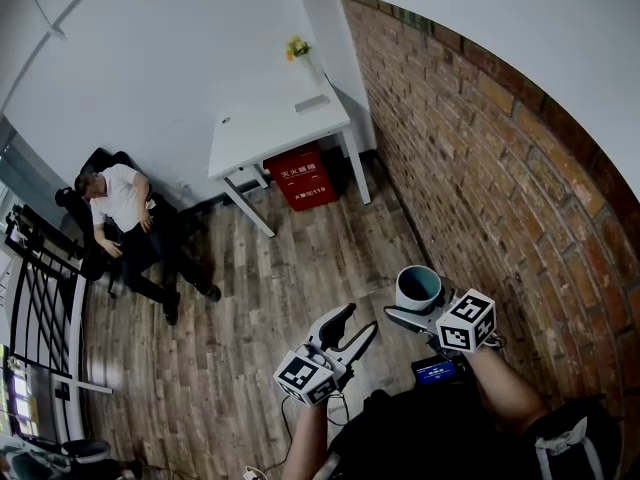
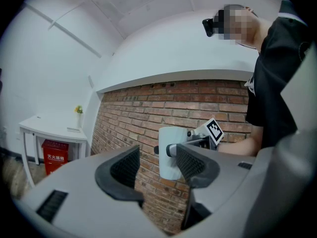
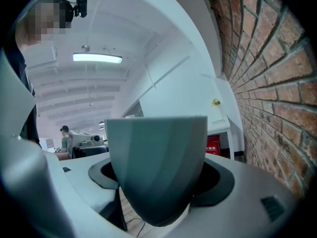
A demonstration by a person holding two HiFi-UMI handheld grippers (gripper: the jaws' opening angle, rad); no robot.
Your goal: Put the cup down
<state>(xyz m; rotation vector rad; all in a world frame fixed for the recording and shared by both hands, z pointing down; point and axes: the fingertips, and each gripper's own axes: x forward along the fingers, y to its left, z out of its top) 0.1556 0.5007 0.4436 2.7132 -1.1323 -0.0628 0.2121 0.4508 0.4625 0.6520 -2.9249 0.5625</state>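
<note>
A: Obs: right gripper (image 1: 412, 308) jaws clamp the cup (image 3: 157, 167), upright, in mid-air over the floor (image 1: 300, 268) beside the brick wall (image 1: 480, 168). Left gripper (image 1: 350, 326) jaws spread, empty.

B: Risk: 1 early release drops it, likely breaking. Table (image 1: 262, 133) stands well apart.

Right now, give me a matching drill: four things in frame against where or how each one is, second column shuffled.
Things
1. cup
2. left tool
3. red box
4. yellow flowers

Place or state
A. on the floor under the white table
B. on top of the white table, at its far end
C. jaws apart, nothing between them
D. clamped in the right tool, off the floor, by the brick wall

Pairs: 1-D, 2-C, 3-A, 4-B
</note>
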